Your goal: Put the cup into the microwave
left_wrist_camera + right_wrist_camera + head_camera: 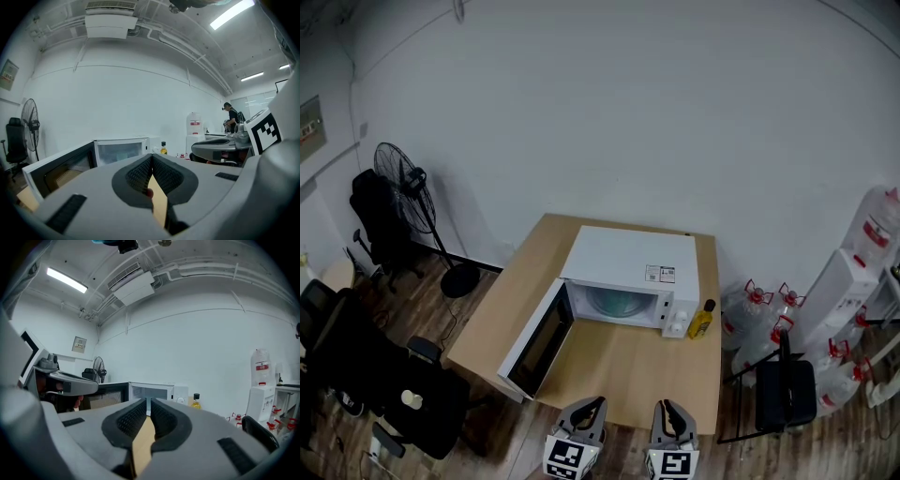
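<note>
The left tool (151, 158) has its ribbed black pads pressed together at the tips, nothing between them. The right tool (149, 403) is likewise closed to a thin slit and carries nothing. Both have smooth grey shells; the head view alone shows their black-and-white marker cubes (569, 459) just short of the desk's near edge.

The desk (656, 375) is pale, matte wood with a rectangular top. On it stands the microwave (628, 253), a white box. Its dark-windowed door (539, 342) swings open to the left of the microwave. Inside the cavity sits what may be the cup (614, 302), a pale rounded glassy shape, too small to be sure of.

Just right of the microwave stands a bottle (703, 321) of yellow liquid with a black cap. Further right are clear water jugs (755, 309) with red caps, a black chair (787, 389) and a white water dispenser (839, 281). Left of the microwave, a black pedestal fan (403, 187) stands on wood flooring.

Only the left gripper view shows a person (232, 117) far right of the microwave and a ceiling air conditioner (110, 21).
</note>
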A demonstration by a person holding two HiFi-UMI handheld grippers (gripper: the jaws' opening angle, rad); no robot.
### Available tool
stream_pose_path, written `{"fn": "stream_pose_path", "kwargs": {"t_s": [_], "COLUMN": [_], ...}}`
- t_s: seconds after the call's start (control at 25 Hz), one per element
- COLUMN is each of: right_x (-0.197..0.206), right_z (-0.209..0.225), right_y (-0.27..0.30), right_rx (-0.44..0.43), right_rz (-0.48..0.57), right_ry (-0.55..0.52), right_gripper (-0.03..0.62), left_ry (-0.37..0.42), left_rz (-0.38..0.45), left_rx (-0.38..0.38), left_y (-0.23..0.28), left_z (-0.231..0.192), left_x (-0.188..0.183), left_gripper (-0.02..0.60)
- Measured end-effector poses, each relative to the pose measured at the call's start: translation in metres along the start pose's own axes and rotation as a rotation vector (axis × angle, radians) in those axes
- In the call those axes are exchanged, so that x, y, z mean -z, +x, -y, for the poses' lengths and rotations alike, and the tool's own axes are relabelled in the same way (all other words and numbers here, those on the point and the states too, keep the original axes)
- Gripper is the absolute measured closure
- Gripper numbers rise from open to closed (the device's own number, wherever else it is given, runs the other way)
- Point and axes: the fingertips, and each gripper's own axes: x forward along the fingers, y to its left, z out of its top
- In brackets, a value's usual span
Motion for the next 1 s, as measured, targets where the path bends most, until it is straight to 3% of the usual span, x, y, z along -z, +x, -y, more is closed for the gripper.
{"fn": "stream_pose_path", "kwargs": {"t_s": [1.0], "right_x": [0.001], "right_z": [-0.002], "right_y": [-0.021], "right_rx": [0.009], "right_rz": [0.008], "right_ry": [0.009], "right_gripper": [0.576], "left_ry": [0.037], "left_rz": [0.012], "left_rx": [0.001], "left_y": [-0.017], "left_z": [0.005], "left_x": [-0.007], "left_gripper": [0.558]}}
